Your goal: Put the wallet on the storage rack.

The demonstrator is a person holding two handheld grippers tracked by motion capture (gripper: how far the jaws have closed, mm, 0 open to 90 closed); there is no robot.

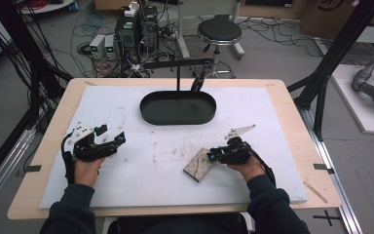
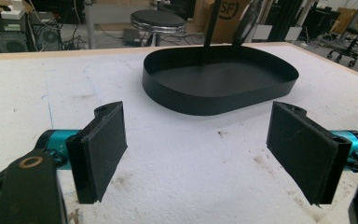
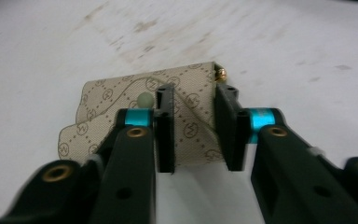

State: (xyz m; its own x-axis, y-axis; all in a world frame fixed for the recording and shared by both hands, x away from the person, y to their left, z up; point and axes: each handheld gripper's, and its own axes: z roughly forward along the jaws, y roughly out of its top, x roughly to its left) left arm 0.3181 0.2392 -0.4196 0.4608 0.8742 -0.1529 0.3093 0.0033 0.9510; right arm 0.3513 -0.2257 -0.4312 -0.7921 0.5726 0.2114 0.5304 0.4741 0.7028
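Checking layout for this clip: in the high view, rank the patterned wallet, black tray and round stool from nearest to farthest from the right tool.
1. Patterned wallet, in the right tool.
2. Black tray, mid-table, beyond.
3. Round stool, on the floor behind the table.

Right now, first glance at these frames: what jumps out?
The black oval tray at the far middle of the white mat, with a thin black stand rising behind it. Nearer, at the right, the right gripper is shut on the edge of a small beige patterned pouch lying flat on the mat. The left gripper sits at the left with jaws wide open, nothing between them, facing the tray.
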